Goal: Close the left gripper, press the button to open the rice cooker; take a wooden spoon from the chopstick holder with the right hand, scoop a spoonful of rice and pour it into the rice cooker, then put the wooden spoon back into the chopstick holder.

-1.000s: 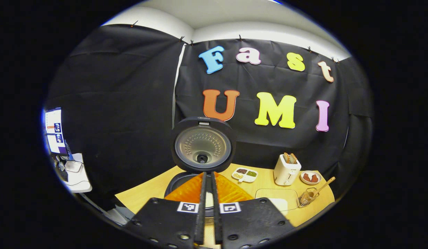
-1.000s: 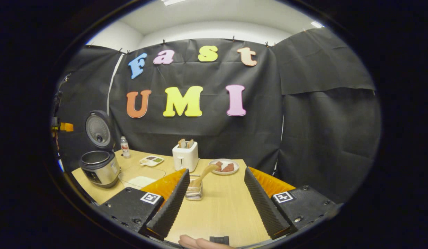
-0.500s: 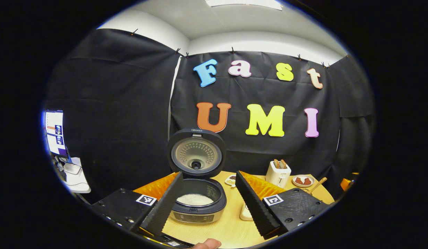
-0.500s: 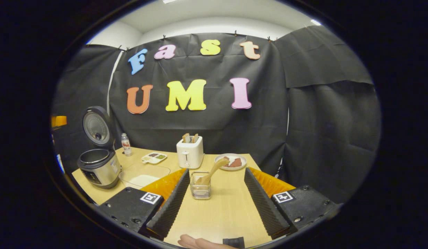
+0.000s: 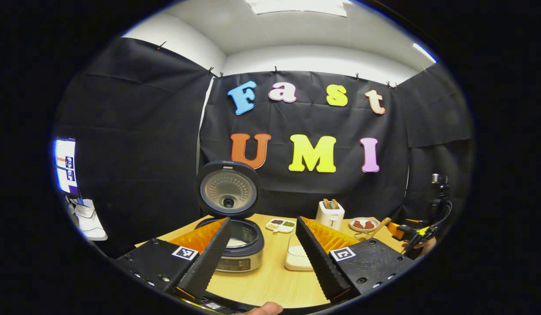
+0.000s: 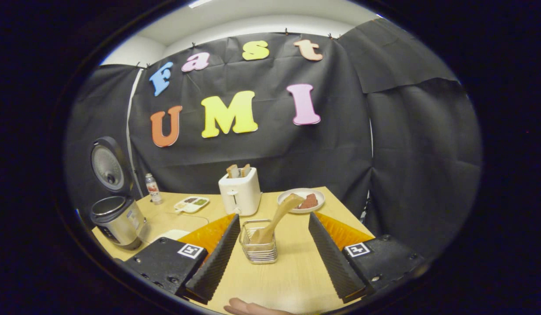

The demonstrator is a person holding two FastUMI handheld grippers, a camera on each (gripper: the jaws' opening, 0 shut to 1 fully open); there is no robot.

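The rice cooker (image 6: 117,218) stands open at the table's left. The left gripper (image 5: 261,262) is spread wide and empty. Centred ahead of the right gripper (image 6: 270,262), also wide and empty, the chopstick holder (image 6: 258,247) holds the pale wooden spoon (image 6: 279,215), its handle leaning up and rightward.

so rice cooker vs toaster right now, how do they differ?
The rice cooker is round, metallic and dark, its lid raised; the toaster is a white box with no lid. The rice cooker holds white rice, seen in the left gripper view; the toaster has bread slices standing in its slots. Both stand upright on the wooden table.
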